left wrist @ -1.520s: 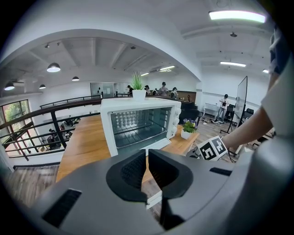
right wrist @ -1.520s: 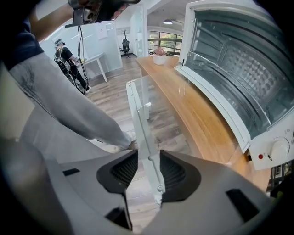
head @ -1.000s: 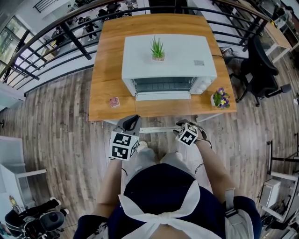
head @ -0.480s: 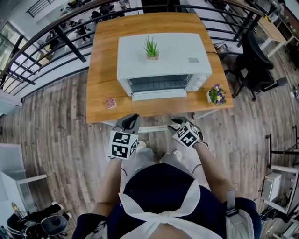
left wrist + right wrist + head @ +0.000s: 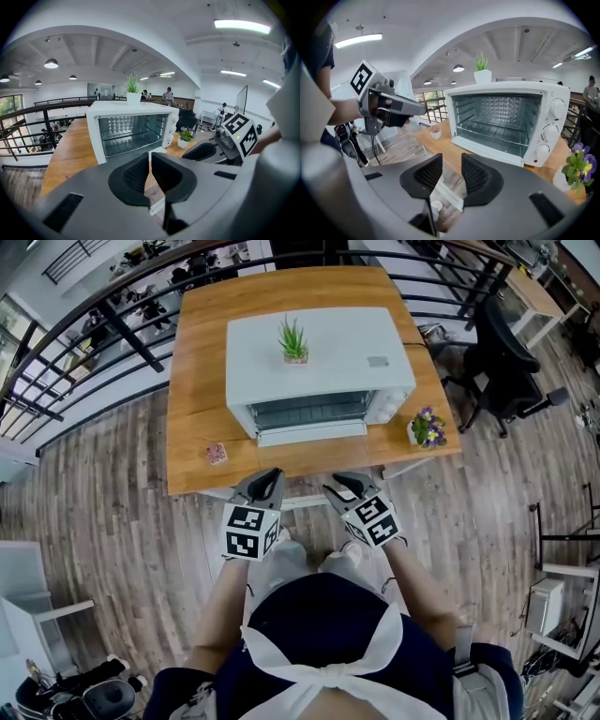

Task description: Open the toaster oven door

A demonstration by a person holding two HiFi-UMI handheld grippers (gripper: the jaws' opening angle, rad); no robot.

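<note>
The white toaster oven (image 5: 319,357) stands on the wooden table (image 5: 197,381). Its door (image 5: 311,434) hangs open and lies flat in front of the cavity, and the wire rack inside shows in both gripper views (image 5: 501,124) (image 5: 131,133). Both grippers hover off the table's near edge, apart from the oven. My left gripper (image 5: 266,480) is shut and holds nothing; its pads meet in the left gripper view (image 5: 150,171). My right gripper (image 5: 345,486) is open, its jaws have just been closing, and nothing lies between them (image 5: 451,176).
A small potted plant (image 5: 292,341) sits on the oven's top. A pot of purple flowers (image 5: 427,430) stands at the table's right front corner, and a small pink cup (image 5: 217,454) at the left front. A black office chair (image 5: 506,362) is to the right, and a black railing (image 5: 112,306) behind the table.
My right gripper has risen toward the table's near edge and rolled, its marker cube turning. The left gripper has stayed in place. The oven door was open throughout.
</note>
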